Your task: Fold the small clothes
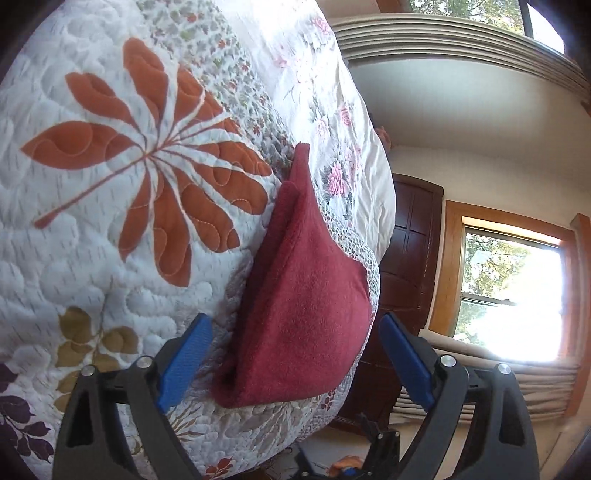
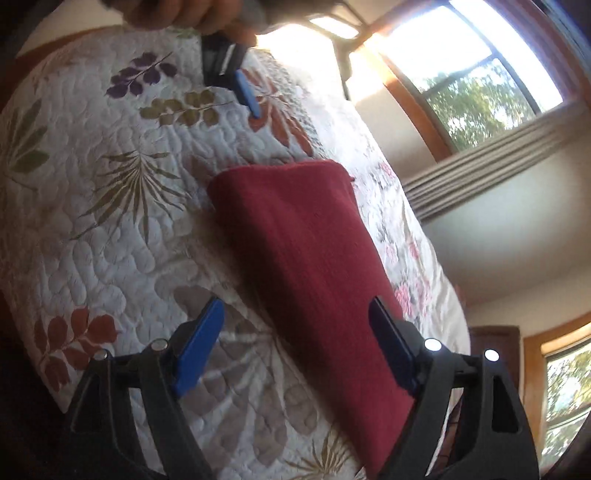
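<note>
A: Left wrist view — what lies between the fingers?
B: The left gripper (image 1: 295,354) stands spread wide, holding nothing. A folded dark red fleece cloth (image 1: 295,295) rests on the leaf-patterned quilt (image 1: 110,184), near the bed's edge, its layers showing along the left side. Beyond it lies a pale rose-print sheet (image 1: 332,92); a window (image 1: 513,295) glows at right.

A: Right wrist view?
B: The right gripper (image 2: 297,347) is likewise parted and empty, its right finger over the cloth's (image 2: 303,258) near end. The cloth lies flat on the quilt (image 2: 110,240). A hand (image 2: 192,14) holds the left gripper (image 2: 247,96) above the quilt's far part.

A: Any containers or readable writing?
B: None can be made out.
</note>
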